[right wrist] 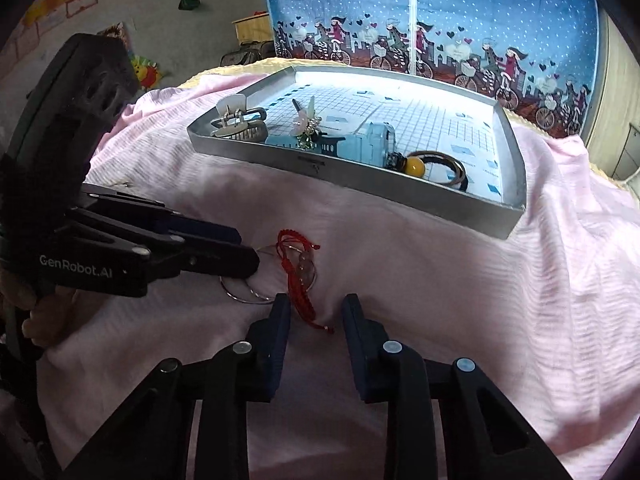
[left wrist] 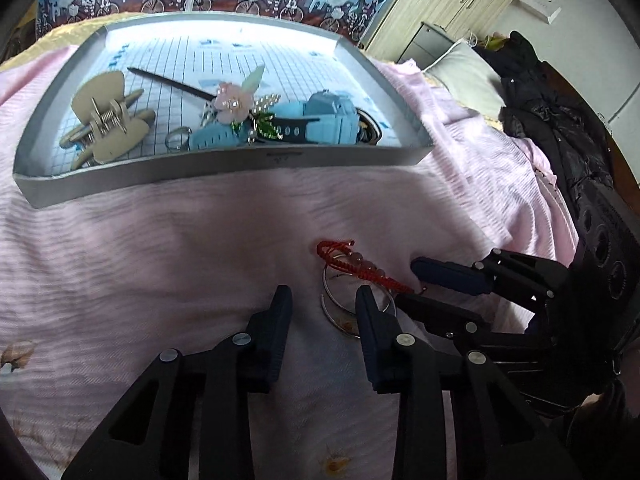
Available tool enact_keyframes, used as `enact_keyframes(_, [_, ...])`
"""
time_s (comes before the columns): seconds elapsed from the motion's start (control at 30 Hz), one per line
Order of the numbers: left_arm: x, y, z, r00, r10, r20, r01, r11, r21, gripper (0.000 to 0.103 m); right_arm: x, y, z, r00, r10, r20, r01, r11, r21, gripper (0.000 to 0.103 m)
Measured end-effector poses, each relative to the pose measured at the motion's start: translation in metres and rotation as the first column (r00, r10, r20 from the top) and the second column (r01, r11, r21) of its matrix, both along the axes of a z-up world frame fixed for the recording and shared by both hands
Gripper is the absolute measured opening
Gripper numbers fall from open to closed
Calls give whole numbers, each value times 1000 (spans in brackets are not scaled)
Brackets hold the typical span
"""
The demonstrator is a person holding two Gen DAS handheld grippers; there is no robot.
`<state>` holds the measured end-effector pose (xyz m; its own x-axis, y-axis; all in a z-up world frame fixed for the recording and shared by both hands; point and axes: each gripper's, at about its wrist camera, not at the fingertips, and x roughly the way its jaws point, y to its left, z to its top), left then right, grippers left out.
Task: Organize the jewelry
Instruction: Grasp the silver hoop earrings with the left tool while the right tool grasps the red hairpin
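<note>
The red cord (left wrist: 352, 264) lies on the pink sheet (left wrist: 160, 248) across two thin hoops (left wrist: 344, 312), just short of the tray (left wrist: 224, 172); it looks light and limp, so a pinch on its beaded middle should lift it, while the stiff, slick hoops look likely to slip – better taken across the wire. The left gripper (left wrist: 324, 300) has its jaws apart over the hoops and the right gripper (right wrist: 316, 306) is spread around the cord's tail – neither holds anything. Only the right view shows the yellow bead (right wrist: 416, 166) and dark ring (right wrist: 448, 168) in the tray's corner
</note>
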<state>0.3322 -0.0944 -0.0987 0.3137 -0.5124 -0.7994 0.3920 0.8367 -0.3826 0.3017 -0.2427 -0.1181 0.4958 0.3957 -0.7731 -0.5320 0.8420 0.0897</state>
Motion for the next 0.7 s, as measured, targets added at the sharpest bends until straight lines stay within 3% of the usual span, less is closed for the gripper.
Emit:
enact_keyframes(0.17, [1, -1, -6, 1000, -9, -2, 9, 1000, 7, 27, 4, 7, -5, 1000, 19, 4, -19, 999, -33, 23])
enact_keyframes(0.43, [4, 8, -13, 1000, 23, -11, -24, 999, -29, 6, 4, 7, -8, 1000, 24, -10, -24, 999, -35, 7])
enact_keyframes(0.7, [-2, 13, -5, 998, 65, -3, -65, 997, -45, 2, 7, 4, -6, 1000, -18, -2, 18, 999, -40, 5])
